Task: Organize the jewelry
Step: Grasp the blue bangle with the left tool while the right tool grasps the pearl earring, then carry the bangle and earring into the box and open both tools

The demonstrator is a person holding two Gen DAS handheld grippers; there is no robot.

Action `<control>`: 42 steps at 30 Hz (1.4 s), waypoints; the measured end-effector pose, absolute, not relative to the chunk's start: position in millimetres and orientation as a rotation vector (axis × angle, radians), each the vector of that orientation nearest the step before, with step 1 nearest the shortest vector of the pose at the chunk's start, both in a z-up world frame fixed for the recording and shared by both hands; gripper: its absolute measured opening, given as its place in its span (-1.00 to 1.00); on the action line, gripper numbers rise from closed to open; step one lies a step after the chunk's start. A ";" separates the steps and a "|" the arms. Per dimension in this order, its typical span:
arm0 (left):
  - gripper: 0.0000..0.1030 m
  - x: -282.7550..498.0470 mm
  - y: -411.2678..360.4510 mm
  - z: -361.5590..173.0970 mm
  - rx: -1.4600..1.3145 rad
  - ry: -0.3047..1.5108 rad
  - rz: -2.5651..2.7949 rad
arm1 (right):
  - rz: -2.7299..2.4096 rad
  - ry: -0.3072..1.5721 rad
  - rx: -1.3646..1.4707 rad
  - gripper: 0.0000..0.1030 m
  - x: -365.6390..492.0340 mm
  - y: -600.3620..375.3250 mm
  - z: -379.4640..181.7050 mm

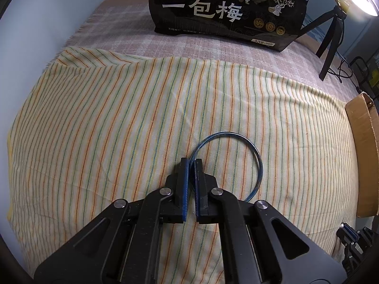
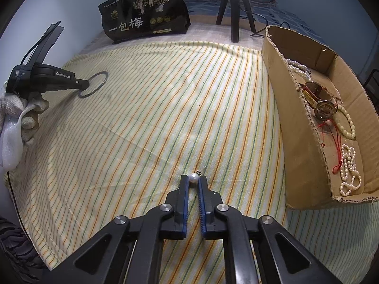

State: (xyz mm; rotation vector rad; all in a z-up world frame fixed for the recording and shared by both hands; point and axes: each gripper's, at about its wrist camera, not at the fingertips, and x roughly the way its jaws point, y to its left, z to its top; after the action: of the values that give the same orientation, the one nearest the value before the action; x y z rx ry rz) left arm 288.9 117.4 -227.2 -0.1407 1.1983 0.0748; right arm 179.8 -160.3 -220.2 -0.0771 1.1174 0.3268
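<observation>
My left gripper (image 1: 191,161) is shut on the rim of a thin blue bangle (image 1: 257,158) that lies over the striped cloth (image 1: 106,123); the same gripper (image 2: 84,87) and bangle (image 2: 99,80) show at the far left in the right wrist view. My right gripper (image 2: 193,177) is shut on a white pearl earring (image 2: 193,178) held at its fingertips just above the cloth. A cardboard box (image 2: 300,146) at the right holds pearl strands (image 2: 349,172), a wristwatch (image 2: 322,106) and a red cord (image 2: 336,137).
A black snack bag (image 1: 227,9) stands at the far edge of the table, also in the right wrist view (image 2: 144,11). A black tripod (image 2: 234,7) stands behind the box. The box edge (image 1: 364,156) and my right gripper (image 1: 355,241) show at the right of the left wrist view.
</observation>
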 end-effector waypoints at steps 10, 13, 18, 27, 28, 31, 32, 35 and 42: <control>-0.97 272.7 116.5 -206.6 -0.138 1.161 0.042 | 0.348 1.063 -0.085 -0.90 167.9 -161.3 -202.9; -0.97 269.1 115.2 -196.5 -0.149 1.141 0.022 | 0.356 1.044 -0.076 -0.90 164.3 -162.9 -193.7; -0.98 264.4 115.0 -180.3 -0.189 1.110 -0.005 | 0.366 1.009 -0.060 -0.90 160.3 -165.3 -177.6; -0.98 251.5 112.5 -138.6 -0.276 1.031 -0.077 | 0.371 0.959 -0.044 -0.90 158.0 -168.3 -155.1; -0.98 250.4 111.7 -133.9 -0.288 1.021 -0.086 | 0.370 0.955 -0.042 -0.90 158.3 -168.9 -153.7; -0.98 245.7 105.9 -120.4 -0.306 0.995 -0.109 | 0.362 0.935 -0.042 -0.90 157.5 -173.5 -144.6; -0.98 243.9 103.3 -116.0 -0.308 0.985 -0.114 | 0.359 0.928 -0.038 -0.90 157.5 -175.7 -141.8; -0.98 239.4 93.9 -103.3 -0.317 0.960 -0.143 | 0.348 0.911 -0.023 -0.90 158.0 -184.3 -133.3; -0.98 230.2 53.0 -82.7 -0.287 0.922 -0.220 | 0.303 0.864 0.011 -0.90 161.8 -213.3 -112.1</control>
State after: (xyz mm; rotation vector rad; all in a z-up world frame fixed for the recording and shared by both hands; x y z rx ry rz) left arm 230.2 53.0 -82.7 -0.2875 0.9217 -0.2199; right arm 161.8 -213.3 -112.1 0.0115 0.8637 0.3027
